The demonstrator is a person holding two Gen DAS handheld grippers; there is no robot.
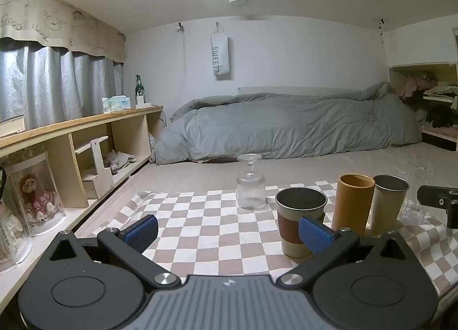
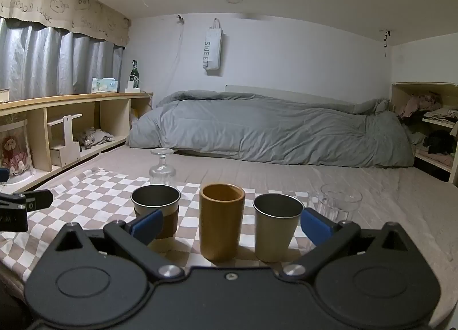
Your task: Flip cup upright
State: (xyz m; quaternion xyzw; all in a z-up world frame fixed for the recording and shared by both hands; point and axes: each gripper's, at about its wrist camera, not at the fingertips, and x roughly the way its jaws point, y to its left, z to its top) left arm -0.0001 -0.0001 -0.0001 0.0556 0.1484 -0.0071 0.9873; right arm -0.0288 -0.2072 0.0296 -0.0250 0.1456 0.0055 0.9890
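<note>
Checkered cloth [image 1: 200,215]: wide bare stretch on its left half, from the near edge up to the upturned stemmed glass [image 1: 251,184], which stands alone at the far edge, well apart from the rest.

Right half crowded. Three upright cups in a row: sleeved cup [image 2: 156,215], orange tumbler [image 2: 221,220], beige cup [image 2: 276,225]. Gaps between them narrow (in the left wrist view the orange and beige ones look touching). Clear glass [image 2: 339,201] just beside the beige cup, off the cloth.

Left gripper [image 1: 229,230] fingers spread over bare cloth; right gripper [image 2: 230,225] fingers spread, bracketing the row. Low shelf unit [image 1: 86,135] bounds the left side; folded duvet [image 2: 272,129] well behind.
</note>
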